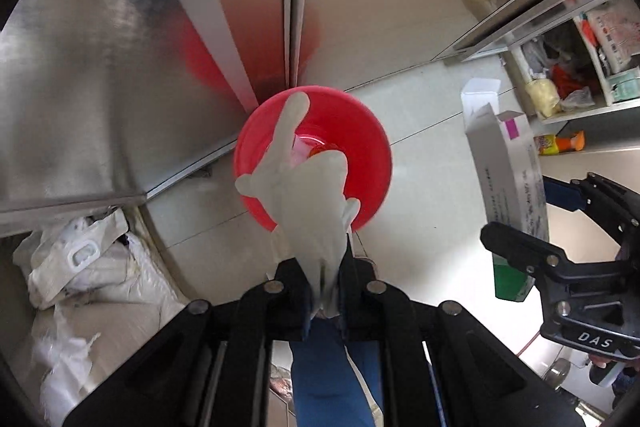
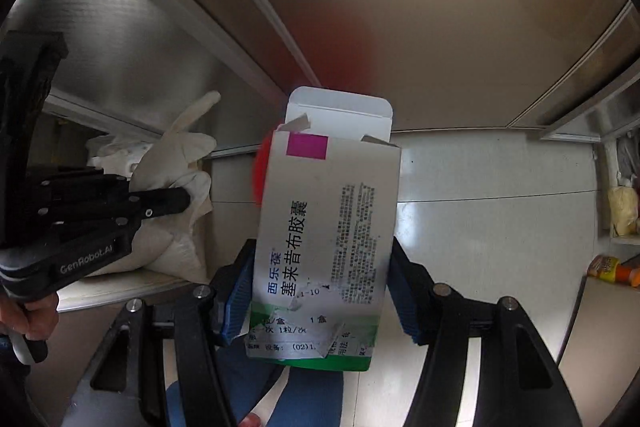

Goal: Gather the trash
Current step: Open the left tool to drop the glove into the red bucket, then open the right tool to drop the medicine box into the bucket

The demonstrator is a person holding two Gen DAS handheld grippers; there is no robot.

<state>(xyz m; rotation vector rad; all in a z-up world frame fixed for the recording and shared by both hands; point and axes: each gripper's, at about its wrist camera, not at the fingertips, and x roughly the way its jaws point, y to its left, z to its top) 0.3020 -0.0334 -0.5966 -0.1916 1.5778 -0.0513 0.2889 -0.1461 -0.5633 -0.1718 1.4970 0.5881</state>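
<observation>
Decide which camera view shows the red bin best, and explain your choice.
The left wrist view: the red bin shows its whole round rim from above, partly behind the glove. In the right wrist view the medicine box hides all but a red edge.

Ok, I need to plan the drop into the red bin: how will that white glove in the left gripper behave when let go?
The glove looks floppy: it droops from the left gripper, fingers splayed. Probably light, so it may drift or catch on the red bin rim. Its thin material might cling to the pads.

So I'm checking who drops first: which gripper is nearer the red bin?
Left. The left gripper, holding the glove, hangs right over the red bin; the right gripper, gripping the medicine box, is off beside it.
</observation>
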